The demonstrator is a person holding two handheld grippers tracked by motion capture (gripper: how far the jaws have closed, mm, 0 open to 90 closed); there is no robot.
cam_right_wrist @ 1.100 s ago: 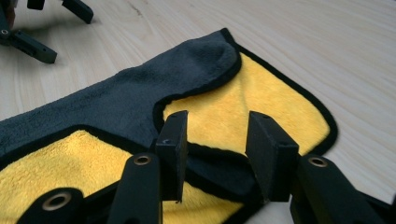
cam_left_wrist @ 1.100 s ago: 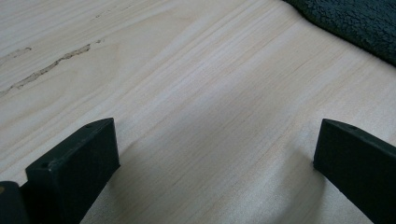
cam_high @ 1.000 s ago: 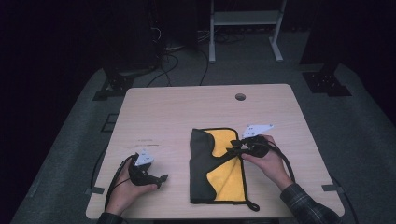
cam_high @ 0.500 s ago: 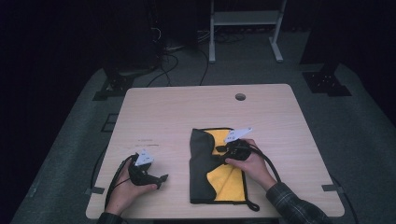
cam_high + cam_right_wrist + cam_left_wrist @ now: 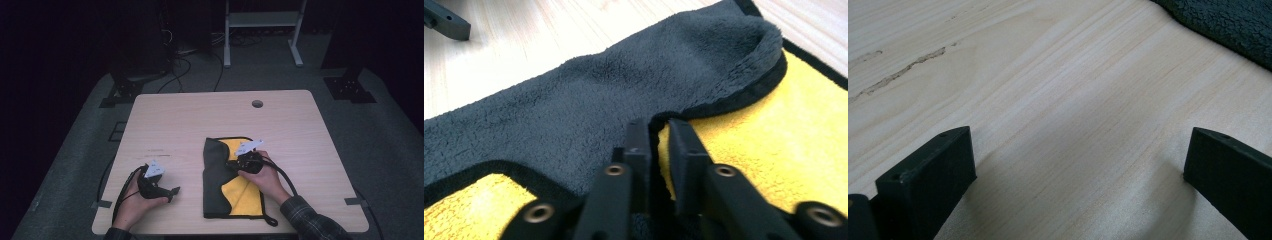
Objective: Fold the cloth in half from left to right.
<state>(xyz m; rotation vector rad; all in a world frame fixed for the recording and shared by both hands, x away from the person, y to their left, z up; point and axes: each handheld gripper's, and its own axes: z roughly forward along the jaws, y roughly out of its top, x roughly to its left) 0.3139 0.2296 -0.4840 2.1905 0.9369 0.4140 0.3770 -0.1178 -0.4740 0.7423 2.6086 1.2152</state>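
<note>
**Right gripper pinches the folded cloth edge**

Since a second ago the right gripper (image 5: 234,163) has slid left from the cloth's right side to the dark flap's edge, and its jaws have just been closing on that black hem. Left gripper (image 5: 172,191), lower left of frame, sits unmoved, jaws wide apart over bare table (image 5: 190,120). Cloth (image 5: 217,175), centre-low, yellow face with grey backing folded over. Judged light, soft, limp; best taken at the bound hem. No readable writing.
</note>
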